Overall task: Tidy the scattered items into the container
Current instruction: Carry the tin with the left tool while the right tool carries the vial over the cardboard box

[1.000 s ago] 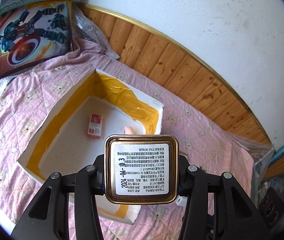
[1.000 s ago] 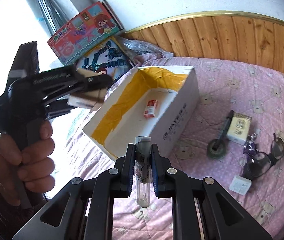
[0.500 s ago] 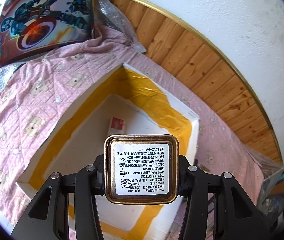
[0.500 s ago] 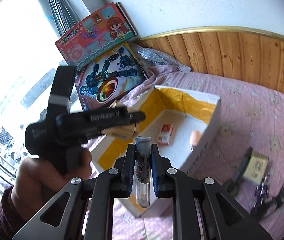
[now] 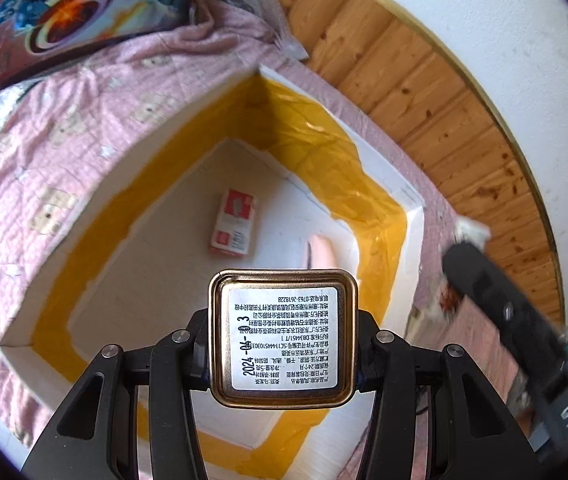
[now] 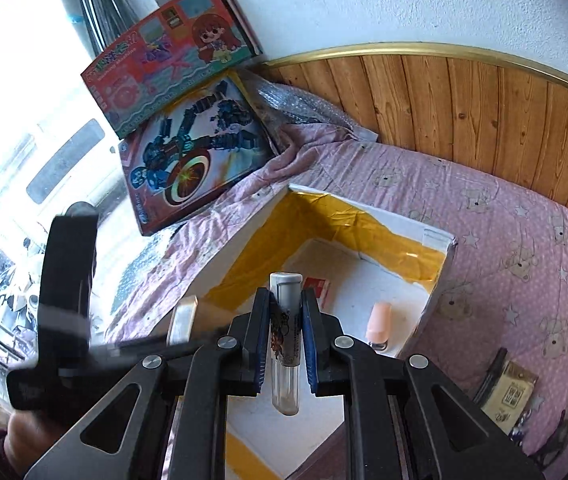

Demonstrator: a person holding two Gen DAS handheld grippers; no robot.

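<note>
A bed covered in a pink bear-print quilt [image 6: 524, 232] stands against wood panelling, bearing an open white cardboard box lined with yellow tape [image 5: 372, 208]. The left gripper [image 5: 283, 344], tilted steeply down over the box interior, clamps a square gold-rimmed tin with a white printed label [image 5: 283, 338]. The right gripper [image 6: 286, 336], angled down at the box's near edge, pinches a clear capped tube [image 6: 285, 344]. A small red-and-white packet [image 5: 234, 222] lies on the box floor.

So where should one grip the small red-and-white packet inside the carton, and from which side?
Probably across its two long edges, near the middle, coming from above. The red-and-white packet lies flat on the floor of the carton, clear of the walls, so its narrow width is free.
</note>
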